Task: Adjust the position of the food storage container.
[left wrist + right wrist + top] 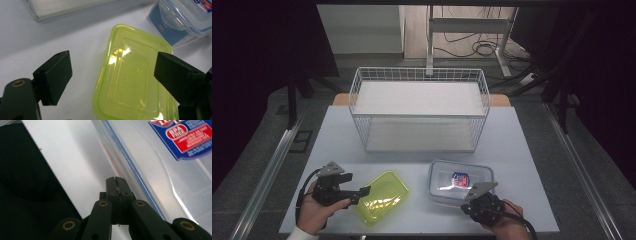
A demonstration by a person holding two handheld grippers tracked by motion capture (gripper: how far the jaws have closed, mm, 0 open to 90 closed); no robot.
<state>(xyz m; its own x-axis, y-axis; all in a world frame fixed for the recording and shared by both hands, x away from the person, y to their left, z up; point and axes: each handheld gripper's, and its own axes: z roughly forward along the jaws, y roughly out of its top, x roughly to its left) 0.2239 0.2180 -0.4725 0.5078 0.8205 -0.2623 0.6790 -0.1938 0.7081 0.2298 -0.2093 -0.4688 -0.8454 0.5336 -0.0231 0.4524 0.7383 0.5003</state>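
With the left claw (112, 75) spread wide over the green lid (132, 77) and the right claw (116, 181) clenched empty beside the clear container (160, 170), lower the left squarely before clamping.

A big wire basket (419, 107) fills the far middle of the table (522, 150), with bare strips beside it toward the left and right edges. Near the front edge, the green tub (382, 196) and clear box (460, 181) leave a gap between them.
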